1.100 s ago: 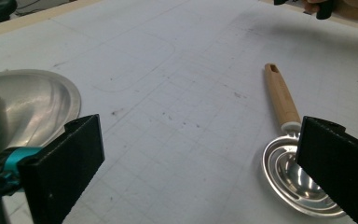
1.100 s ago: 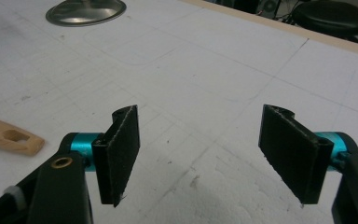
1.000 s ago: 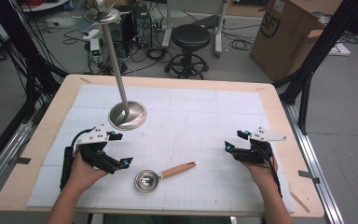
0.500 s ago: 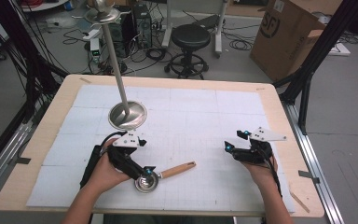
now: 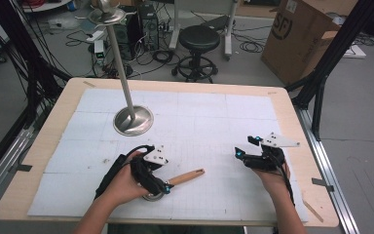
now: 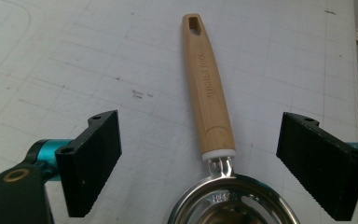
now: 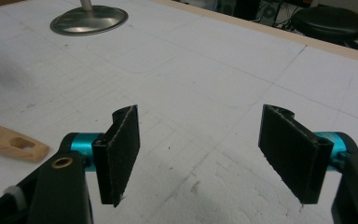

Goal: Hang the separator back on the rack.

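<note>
Strainer (image 6: 219, 154) with wooden handle (image 5: 187, 176) lies near the table's (image 5: 292, 117) front edge, left of centre, handle pointing toward the right edge. My left gripper (image 6: 205, 163) sits over it, jaws wide apart either side of the handle's base, not touching. My right gripper (image 7: 205, 154) is near the right edge, jaws spread, nothing between them. Metal stand (image 5: 133, 119) sits toward the back-left.

On the table (image 5: 292, 105) lies a mat (image 5: 214, 112). The stand (image 5: 133, 120) is on the mat at the far left. Near me, left of centre, lies the strainer (image 5: 185, 177), its handle pointing right and away. My left gripper (image 5: 161, 187) is over its bowl, my right gripper (image 5: 243, 147) well apart at the right.
</note>
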Demonstrator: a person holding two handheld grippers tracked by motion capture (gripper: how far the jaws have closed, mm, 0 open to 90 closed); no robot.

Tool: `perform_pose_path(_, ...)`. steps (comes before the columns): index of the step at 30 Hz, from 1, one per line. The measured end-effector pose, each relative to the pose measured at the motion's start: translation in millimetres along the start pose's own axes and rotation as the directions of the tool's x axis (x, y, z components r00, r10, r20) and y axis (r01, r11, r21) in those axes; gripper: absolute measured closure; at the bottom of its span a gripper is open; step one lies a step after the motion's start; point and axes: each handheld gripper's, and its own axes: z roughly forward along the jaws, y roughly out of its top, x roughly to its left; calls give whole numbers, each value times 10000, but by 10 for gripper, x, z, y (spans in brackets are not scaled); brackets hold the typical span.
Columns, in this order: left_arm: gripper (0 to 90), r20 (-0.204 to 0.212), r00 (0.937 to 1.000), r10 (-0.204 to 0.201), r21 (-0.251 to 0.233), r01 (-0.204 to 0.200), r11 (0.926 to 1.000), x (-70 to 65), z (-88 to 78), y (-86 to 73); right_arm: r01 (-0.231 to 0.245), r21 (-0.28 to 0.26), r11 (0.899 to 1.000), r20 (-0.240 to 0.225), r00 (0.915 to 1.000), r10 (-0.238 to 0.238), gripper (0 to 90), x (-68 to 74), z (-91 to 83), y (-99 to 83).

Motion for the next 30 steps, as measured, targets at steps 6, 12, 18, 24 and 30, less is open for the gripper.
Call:
perform_pose_path(6, 273, 179, 9997, 170, 503, -178, 9986, -23, 44, 36, -55, 15, 10000, 3, 10000, 55, 288, 2, -2, -1)
perform_pose_path(12, 362, 349, 9993, 167, 1015, -202, 9946, -29, 88, 64, 0, 59, 10000, -3, 10000, 0, 289, 7, 6, -1)
perform_pose_path(18, 447, 420, 9991, 78, 1447, -138, 9894, -31, 128, 92, 14, 85, 10000, 12, 10000, -14, 290, 3, 8, -3)
perform_pose_path(24, 527, 589, 9983, -39, 1973, -78, 9803, -38, 187, 144, -19, 160, 9999, 11, 10000, 19, 290, 6, 14, -6)
perform_pose_path(30, 586, 412, 9991, 92, 2800, -204, 9598, -51, 255, 209, -62, 165, 9998, 20, 10000, 62, 291, 4, 14, -8)
